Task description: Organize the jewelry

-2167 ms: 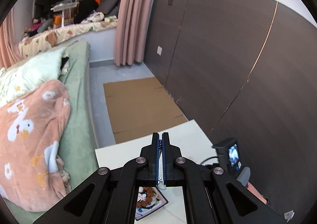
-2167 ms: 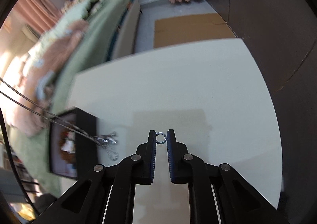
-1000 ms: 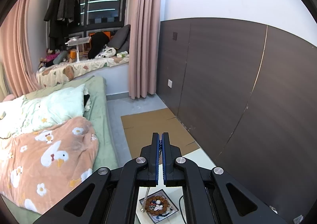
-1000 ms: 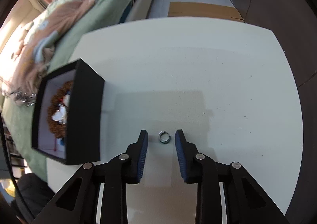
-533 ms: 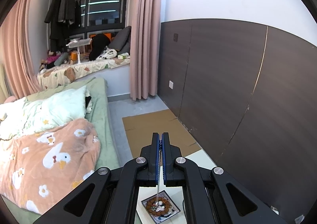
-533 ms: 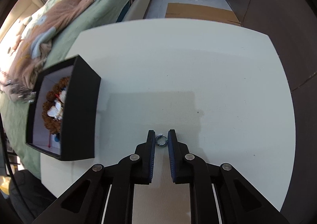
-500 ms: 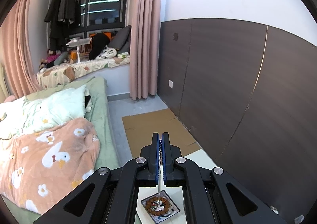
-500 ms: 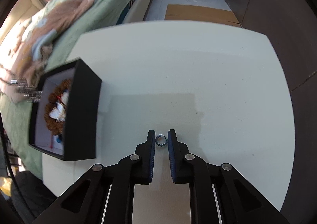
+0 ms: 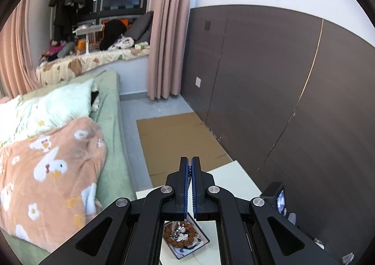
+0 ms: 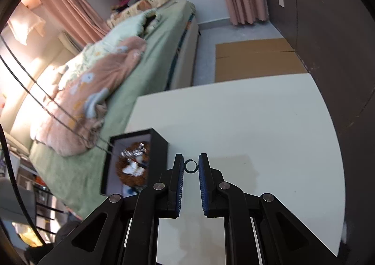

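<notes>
Above the white table (image 10: 257,119), the right gripper (image 10: 191,166) is clenched on a small ring (image 10: 191,166) — its pads have just closed onto it, pinching the ring between their tips. To the left stands the black box (image 10: 161,148), holding a brown bead bracelet (image 10: 131,171). The left gripper (image 9: 190,166) is pinched tight on a thin chain (image 9: 189,185) — the chain hangs down over the box (image 9: 187,239)

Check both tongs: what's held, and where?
Right tongs: small metal ring, pinched across its rim at the tips. Left tongs: thin chain, clamped along the pads.
</notes>
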### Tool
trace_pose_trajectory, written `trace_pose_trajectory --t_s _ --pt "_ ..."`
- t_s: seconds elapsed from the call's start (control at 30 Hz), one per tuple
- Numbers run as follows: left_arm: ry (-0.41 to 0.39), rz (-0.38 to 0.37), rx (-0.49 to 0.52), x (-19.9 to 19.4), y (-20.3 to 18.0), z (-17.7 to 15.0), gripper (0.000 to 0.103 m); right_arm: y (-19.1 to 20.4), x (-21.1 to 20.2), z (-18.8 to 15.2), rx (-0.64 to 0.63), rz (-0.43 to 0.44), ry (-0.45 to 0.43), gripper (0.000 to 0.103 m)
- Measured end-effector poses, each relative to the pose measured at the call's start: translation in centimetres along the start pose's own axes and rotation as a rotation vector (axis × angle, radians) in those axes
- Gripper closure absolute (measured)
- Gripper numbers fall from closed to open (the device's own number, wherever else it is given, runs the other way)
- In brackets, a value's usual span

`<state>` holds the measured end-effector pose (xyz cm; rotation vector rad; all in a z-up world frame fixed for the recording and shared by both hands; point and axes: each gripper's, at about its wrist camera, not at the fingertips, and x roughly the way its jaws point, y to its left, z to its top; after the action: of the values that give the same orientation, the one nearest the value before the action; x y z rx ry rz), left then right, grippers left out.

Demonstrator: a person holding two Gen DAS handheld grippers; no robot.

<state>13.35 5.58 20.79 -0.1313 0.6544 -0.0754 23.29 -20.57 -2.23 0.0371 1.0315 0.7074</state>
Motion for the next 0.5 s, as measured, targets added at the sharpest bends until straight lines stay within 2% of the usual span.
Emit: trace_pose_trajectory --t_s 0.27,0.4,0.5 --pt "0.109 -0.076 -0.105 6.0 2.8 -4.2 0.101 2.1 0.0 0.2 -0.035 0.077 -0.040 0.089" --pt "0.203 -0.147 -0.198 9.8 4.3 -7.5 0.101 2.7 0.2 0.0 -0.049 0.090 -0.037 0.089" --pt "0.278 -0.150 -0.262 12.7 5.5 -10.6 0.098 3.1 0.6 -0.1 -0.059 0.109 -0.030 0.089"
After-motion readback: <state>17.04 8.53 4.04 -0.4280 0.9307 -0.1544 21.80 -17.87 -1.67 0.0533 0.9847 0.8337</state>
